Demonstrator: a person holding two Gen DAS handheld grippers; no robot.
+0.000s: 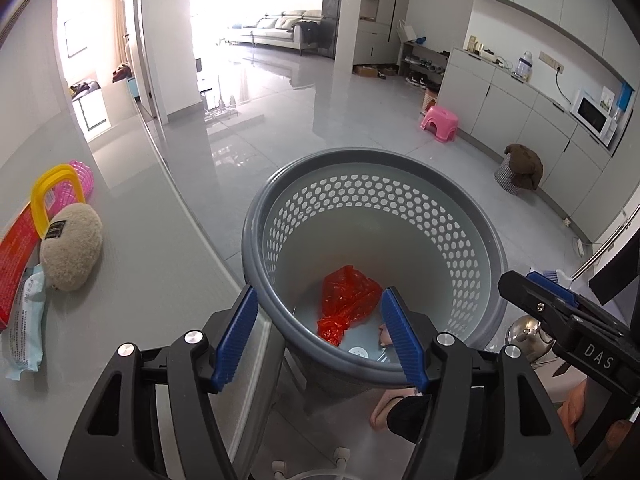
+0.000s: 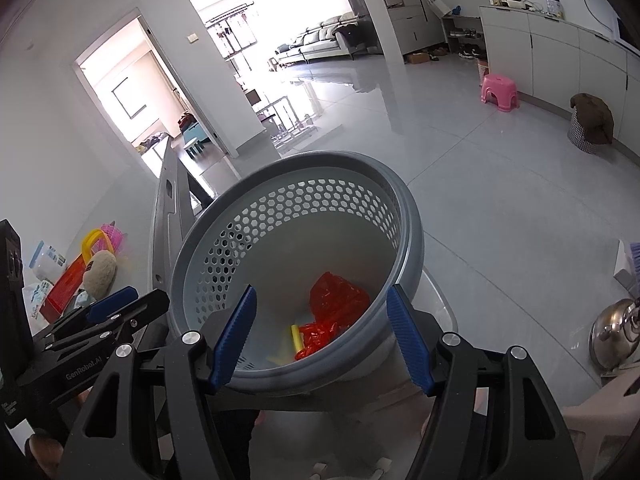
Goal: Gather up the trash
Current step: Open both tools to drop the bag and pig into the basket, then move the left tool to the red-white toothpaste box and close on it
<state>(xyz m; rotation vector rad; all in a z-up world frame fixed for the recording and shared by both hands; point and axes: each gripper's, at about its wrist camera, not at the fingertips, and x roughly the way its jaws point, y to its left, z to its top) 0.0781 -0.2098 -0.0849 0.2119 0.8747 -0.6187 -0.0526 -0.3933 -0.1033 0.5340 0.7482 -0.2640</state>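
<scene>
Right now both grippers are hanging over the gray perforated bin (image 1: 372, 264), nothing in either. The left gripper (image 1: 320, 336) is showing its blue fingers (image 1: 236, 336) spread wide, with only the bin rim between them. The right gripper (image 2: 320, 336) is likewise spread wide and carrying nothing, also aimed into the bin mouth.

Inside the bin, a crumpled red plastic bag (image 1: 348, 304) is lying on the bottom; from the right wrist view a small yellow piece (image 2: 297, 338) is lying just beside it. So some trash is looking already collected.

Further left, on the gray table (image 1: 152, 272), several things are waiting: a pale blue wipes pack (image 1: 26, 320), a red flat box (image 1: 14, 264), a beige fuzzy pouch (image 1: 72, 246) touching a yellow handle (image 1: 52, 196), and a pink mesh thing (image 1: 86, 176) behind it. Which of these count as trash is hard to tell; the wipes pack and red box are likely candidates.

Judging by this, the task is sitting partway, the table pile not yet dealt with.

Far off, a pink stool (image 1: 439, 122) and a kettle (image 2: 614, 336) are sitting on the floor, not obviously involved.
</scene>
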